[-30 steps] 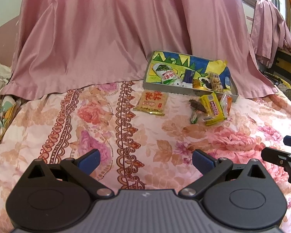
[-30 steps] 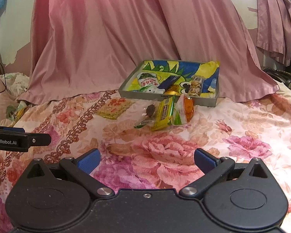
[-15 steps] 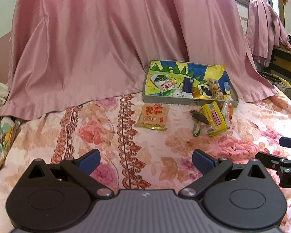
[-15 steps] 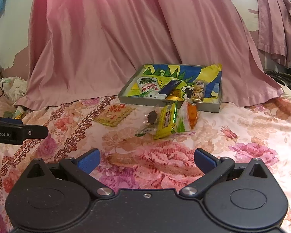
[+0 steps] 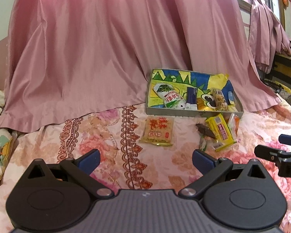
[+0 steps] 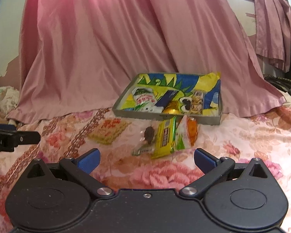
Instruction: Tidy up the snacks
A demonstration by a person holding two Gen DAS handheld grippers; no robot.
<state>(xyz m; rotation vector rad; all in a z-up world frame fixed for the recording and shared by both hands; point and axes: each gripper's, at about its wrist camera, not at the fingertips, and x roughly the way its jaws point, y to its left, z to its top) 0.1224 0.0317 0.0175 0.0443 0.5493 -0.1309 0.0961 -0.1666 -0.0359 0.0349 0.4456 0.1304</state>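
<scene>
A grey tray (image 5: pixel 186 113) with a colourful liner lies on the flowered bedspread and holds several snack packets; it also shows in the right wrist view (image 6: pixel 164 116). In front of it lie a flat yellow cracker packet (image 5: pixel 158 132) (image 6: pixel 108 130), a long yellow bar packet (image 5: pixel 221 132) (image 6: pixel 164 137), a small dark snack (image 5: pixel 204 130) (image 6: pixel 149 133) and an orange-and-white packet (image 6: pixel 188 134). My left gripper (image 5: pixel 145 160) is open and empty, short of the cracker packet. My right gripper (image 6: pixel 146 160) is open and empty, short of the yellow bar packet.
A pink curtain (image 5: pixel 106 48) hangs down onto the bed behind the tray. The right gripper's finger shows at the right edge of the left wrist view (image 5: pixel 277 153). The left gripper's finger shows at the left edge of the right wrist view (image 6: pixel 13 137).
Both grippers have moved forward toward the snacks, which now look closer. Both stay open and empty.
</scene>
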